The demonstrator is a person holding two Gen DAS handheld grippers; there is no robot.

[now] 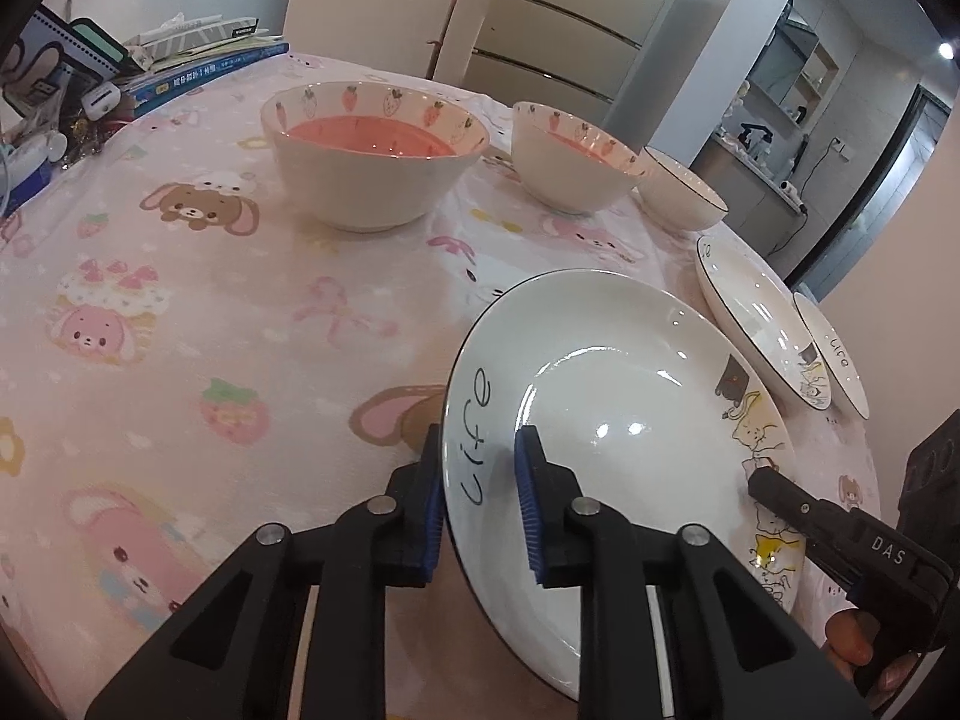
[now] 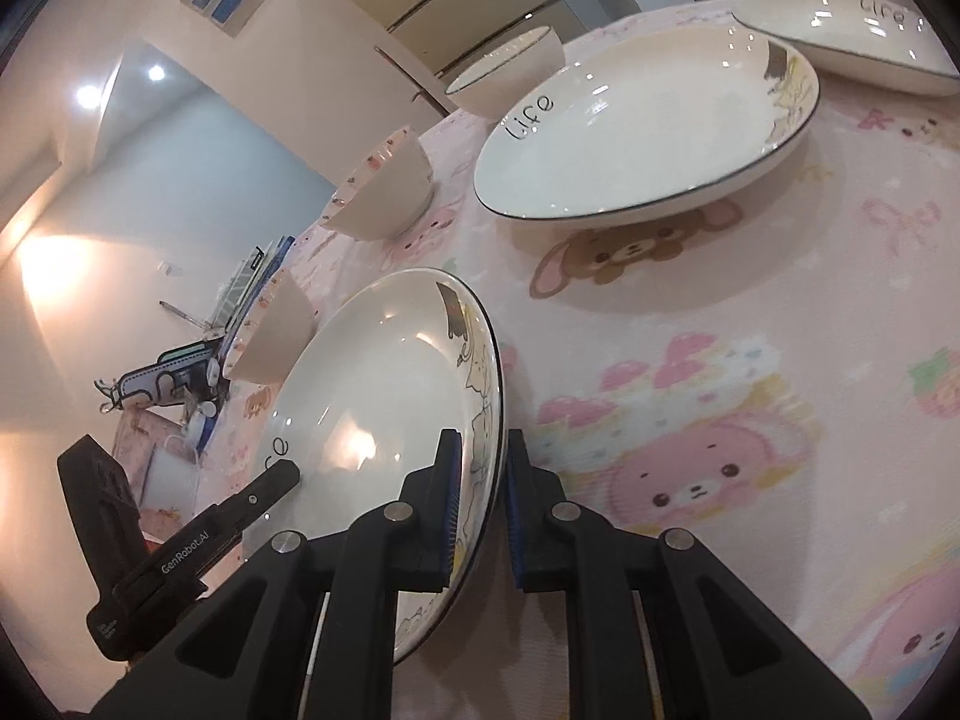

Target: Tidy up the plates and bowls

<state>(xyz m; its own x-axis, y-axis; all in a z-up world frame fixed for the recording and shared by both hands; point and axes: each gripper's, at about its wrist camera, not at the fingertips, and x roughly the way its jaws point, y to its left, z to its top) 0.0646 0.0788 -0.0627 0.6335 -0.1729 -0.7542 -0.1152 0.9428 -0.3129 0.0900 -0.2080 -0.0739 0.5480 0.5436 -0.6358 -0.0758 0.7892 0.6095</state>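
Observation:
Both grippers hold one white plate point(image 1: 624, 420) with "life" lettering and cat drawings, tilted above the pink cartoon tablecloth point(image 1: 210, 312). My left gripper point(image 1: 480, 474) is shut on its lettered rim, one pad behind the rim and one on the inner face. My right gripper point(image 2: 483, 462) is shut on the opposite, cat-printed rim of that plate point(image 2: 372, 396). Two matching plates point(image 2: 648, 132) point(image 2: 840, 30) lie flat beyond. Two strawberry-print bowls point(image 1: 375, 156) point(image 1: 573, 156) and a white dark-rimmed bowl point(image 1: 681, 195) stand at the far side.
A pile of books and clutter point(image 1: 180, 60) fills the table's far left corner. A wooden chair back point(image 1: 447, 30) rises behind the table. The table edge point(image 1: 864, 450) runs close to the right of the flat plates. A person's fingers point(image 1: 852, 642) hold the right tool.

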